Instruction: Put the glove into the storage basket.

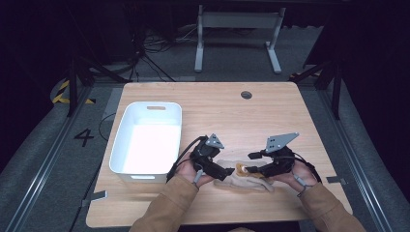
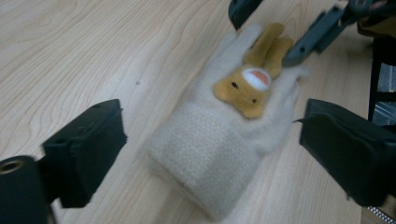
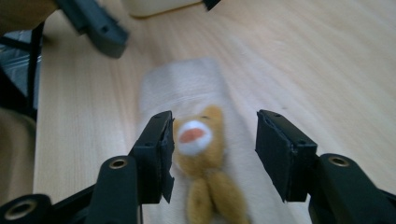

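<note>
A cream knitted glove point(image 1: 246, 182) lies flat near the table's front edge, with a small tan plush animal point(image 1: 240, 168) sewn on its back. My left gripper point(image 1: 226, 170) stands wide open at the cuff end; in the left gripper view the glove point(image 2: 212, 144) lies between and just beyond its jaws. My right gripper point(image 1: 252, 169) comes in from the finger end, open. In the right gripper view its jaws straddle the plush animal's head point(image 3: 198, 135), the left pad point(image 3: 161, 149) close against it and a gap on the other side.
A white plastic bin point(image 1: 147, 140) stands on the left of the wooden table point(image 1: 222, 106), its near wall close to my left hand. A round cable hole point(image 1: 246, 94) is at the back. Dark floor, cables and a desk frame lie beyond the table.
</note>
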Demonstrator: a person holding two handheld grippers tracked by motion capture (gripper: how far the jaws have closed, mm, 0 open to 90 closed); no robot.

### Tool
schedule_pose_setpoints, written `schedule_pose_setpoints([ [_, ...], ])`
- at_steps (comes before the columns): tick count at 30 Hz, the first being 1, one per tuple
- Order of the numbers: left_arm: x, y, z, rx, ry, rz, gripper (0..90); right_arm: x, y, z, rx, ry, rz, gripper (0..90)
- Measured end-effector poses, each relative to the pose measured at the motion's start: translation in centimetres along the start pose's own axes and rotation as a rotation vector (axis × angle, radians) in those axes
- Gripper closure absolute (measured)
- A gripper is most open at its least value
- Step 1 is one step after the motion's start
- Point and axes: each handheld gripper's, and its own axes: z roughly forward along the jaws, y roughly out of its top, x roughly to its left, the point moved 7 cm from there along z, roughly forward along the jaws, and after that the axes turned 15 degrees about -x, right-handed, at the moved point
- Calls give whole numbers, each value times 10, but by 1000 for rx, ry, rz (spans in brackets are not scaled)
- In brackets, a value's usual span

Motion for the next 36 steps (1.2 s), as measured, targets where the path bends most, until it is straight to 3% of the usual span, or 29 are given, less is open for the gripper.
schedule_pose_setpoints([
  [3,-1,0,2,0,-8,5,44,-4,3,-7,-22,-23,17,465],
  [5,-4,2,3,-5,-23,29,44,-11,6,-18,-51,-69,26,474],
  [16,-8,4,9,-34,-36,45,0,-37,8,-54,-136,-209,85,469],
  [28,-14,-7,21,-77,-97,88,0,-66,-3,-88,-200,-312,164,468],
  [36,-16,-19,33,1,-96,120,0,-75,-11,-95,-211,-331,205,464],
])
